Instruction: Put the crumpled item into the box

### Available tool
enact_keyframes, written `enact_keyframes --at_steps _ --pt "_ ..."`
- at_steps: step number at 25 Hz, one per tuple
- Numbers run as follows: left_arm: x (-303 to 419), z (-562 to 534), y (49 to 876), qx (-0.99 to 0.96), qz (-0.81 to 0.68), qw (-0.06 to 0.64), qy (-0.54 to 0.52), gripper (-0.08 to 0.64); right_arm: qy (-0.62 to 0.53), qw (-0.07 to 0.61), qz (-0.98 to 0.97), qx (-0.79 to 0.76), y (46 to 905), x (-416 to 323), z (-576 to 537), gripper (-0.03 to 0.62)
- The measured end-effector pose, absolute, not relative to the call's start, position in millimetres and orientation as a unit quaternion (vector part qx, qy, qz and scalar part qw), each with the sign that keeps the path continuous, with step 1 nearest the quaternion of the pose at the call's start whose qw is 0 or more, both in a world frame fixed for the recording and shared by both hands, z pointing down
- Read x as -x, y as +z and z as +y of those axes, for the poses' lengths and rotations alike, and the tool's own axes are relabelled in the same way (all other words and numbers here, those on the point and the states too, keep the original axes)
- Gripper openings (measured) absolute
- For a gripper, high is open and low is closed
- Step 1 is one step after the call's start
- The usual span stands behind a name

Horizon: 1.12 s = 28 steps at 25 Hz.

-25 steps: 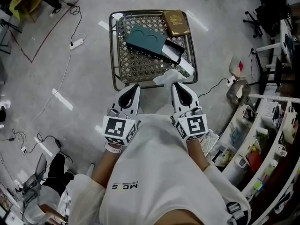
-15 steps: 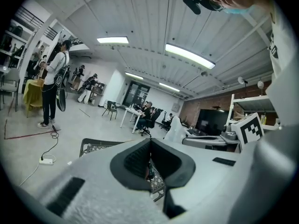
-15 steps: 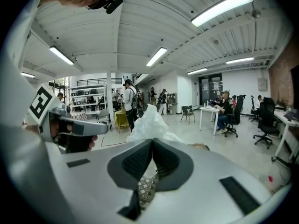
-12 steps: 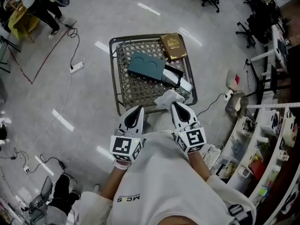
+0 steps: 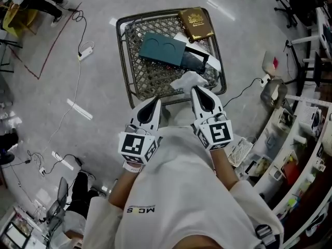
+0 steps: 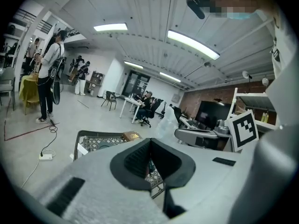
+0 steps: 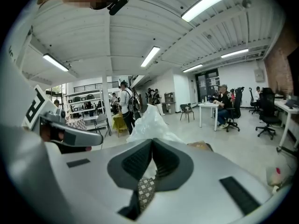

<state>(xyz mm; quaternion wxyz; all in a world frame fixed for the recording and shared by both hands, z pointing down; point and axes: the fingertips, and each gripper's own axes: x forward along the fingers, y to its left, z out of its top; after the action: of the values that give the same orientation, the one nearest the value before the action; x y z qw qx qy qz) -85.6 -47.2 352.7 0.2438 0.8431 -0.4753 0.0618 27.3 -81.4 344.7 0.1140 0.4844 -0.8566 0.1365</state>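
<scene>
A white crumpled item sticks out of my right gripper, which is shut on it just above the near rim of a wire basket. In the right gripper view the crumpled item rises past the closed tips of the right gripper. A teal box lies in the basket with a black tray slid out of its right end. My left gripper is shut and empty, beside the right one, at the basket's near edge. From the left gripper the basket shows ahead.
A brown box leans in the basket's far right corner. Cables and a power strip lie on the floor at left. Shelving with clutter runs along the right. People and desks stand in the distance.
Both grippers have moved slightly forward, so the crumpled item now sits over the basket's near rim. The right gripper's hold on it has not changed.
</scene>
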Motion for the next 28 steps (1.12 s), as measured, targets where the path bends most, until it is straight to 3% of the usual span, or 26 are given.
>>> enact_keyframes --at_steps 13,28 --pt "60 -87 394 -0.846 -0.45 0.261 0.116 0.02 0.167 0.132 -0.843 -0.494 406 -61 -138 0.018" --pt "59 -107 422 -0.84 -0.45 0.271 0.135 0.021 0.189 0.191 -0.807 -0.527 537 -81 -205 0.018"
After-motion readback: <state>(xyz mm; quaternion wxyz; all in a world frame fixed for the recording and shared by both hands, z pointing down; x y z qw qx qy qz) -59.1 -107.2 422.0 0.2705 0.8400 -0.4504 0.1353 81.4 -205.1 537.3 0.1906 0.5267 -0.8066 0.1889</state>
